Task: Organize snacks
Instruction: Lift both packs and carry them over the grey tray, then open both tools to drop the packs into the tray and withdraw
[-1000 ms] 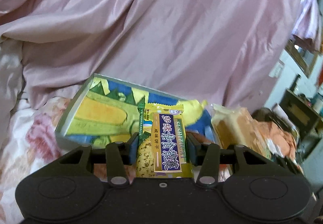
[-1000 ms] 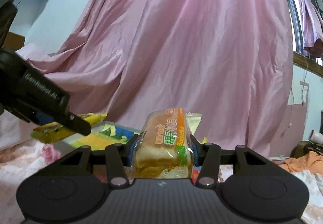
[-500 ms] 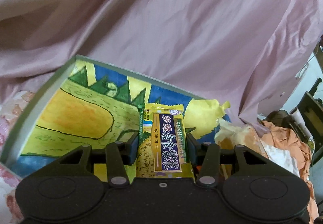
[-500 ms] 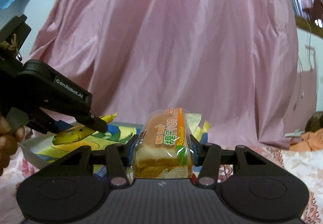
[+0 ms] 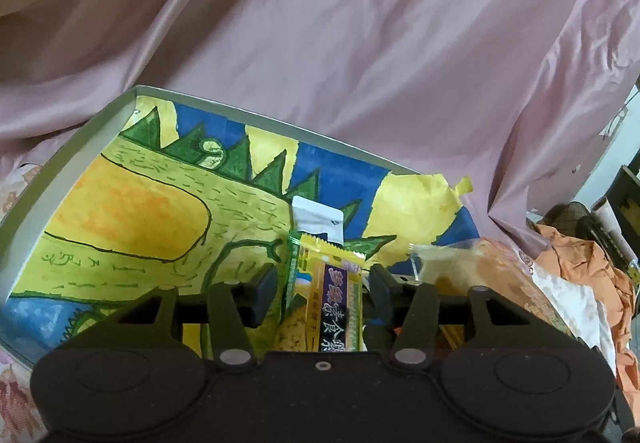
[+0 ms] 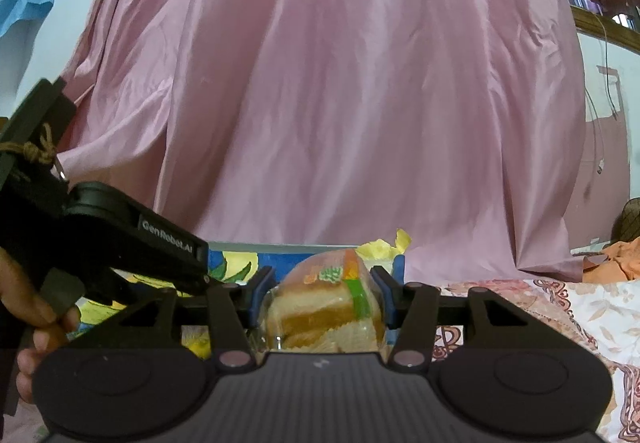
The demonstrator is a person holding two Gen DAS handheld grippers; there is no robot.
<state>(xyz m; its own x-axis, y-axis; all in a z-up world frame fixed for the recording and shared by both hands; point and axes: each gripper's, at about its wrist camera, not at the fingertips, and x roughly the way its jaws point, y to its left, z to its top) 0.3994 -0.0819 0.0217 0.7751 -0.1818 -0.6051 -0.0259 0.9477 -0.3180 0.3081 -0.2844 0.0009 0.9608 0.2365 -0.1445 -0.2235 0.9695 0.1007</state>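
A person is working two handheld grippers over a shallow tray (image 5: 100, 131) lined with a bright painted picture, dropping snacks into it. The left gripper (image 5: 320, 283) is hanging above the tray's near edge with a yellow biscuit packet (image 5: 340, 303) between its fingers; the jaws have just been opening, and a gap is showing on both sides of the packet, so it is slipping free rather than being gripped. A white packet (image 5: 318, 221) is lying on the tray floor just beyond it, at about twelve o'clock from the fingertips.

The right gripper (image 6: 320, 295) is holding level at the tray's right side, with a wrapped bread loaf (image 6: 324, 307) between its fingers. Its jaws have also just been opening and are standing slightly apart from the wrapper, the loaf tipping forward.

Done well, this release is probably a matter of keeping each gripper low and steady until its snack is settling inside the rim, then widening the jaws fully before backing away, so no crinkly wrapper is catching on a pad. The bread, seen at three o'clock in the left view, is nearest the tray's open corner and seems likeliest to be spilling out.

The biscuit packet is glossy yellow with a dark purple label; the loaf is soft, golden and clear-wrapped.
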